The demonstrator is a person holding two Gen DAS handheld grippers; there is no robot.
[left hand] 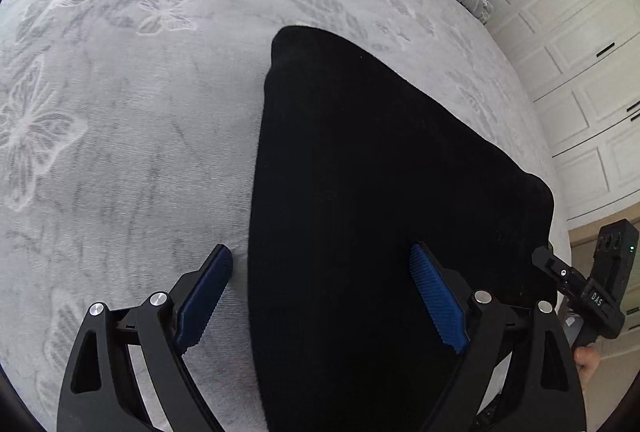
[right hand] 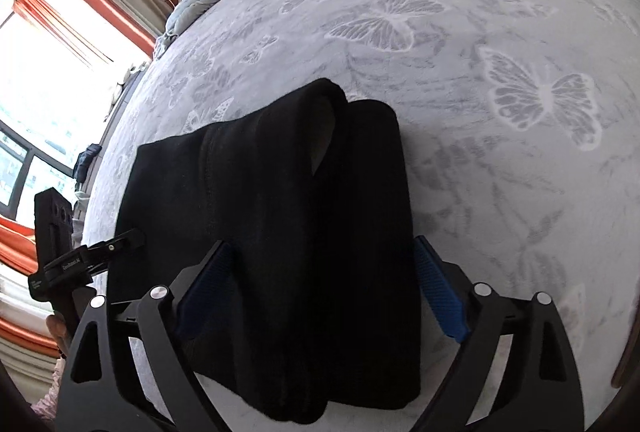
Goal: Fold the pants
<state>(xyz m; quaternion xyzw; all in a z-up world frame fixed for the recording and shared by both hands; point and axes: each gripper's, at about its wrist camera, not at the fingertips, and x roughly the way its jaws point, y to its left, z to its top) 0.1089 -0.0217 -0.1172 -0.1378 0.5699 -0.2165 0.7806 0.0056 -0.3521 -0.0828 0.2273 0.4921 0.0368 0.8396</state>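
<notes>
The pants [right hand: 272,232] lie folded on the bed [right hand: 500,172]. My left hand-held gripper [left hand: 320,292] and right hand-held gripper [right hand: 320,292] both gape wide, holding nothing. I'd close low on the near edge, catching all layers.

Both grippers look the same — matte black frames with triangular cutouts in the outer arms and round silver screw heads at the pivots. The left gripper [left hand: 321,298] has blue ribbed pads [left hand: 438,298] on its fingers, and so does the right gripper [right hand: 322,292]. From the left wrist view, the other handle shows white "DAS" lettering, a tiny green light — and a bit of bare skin [left hand: 588,362] below it.
</notes>
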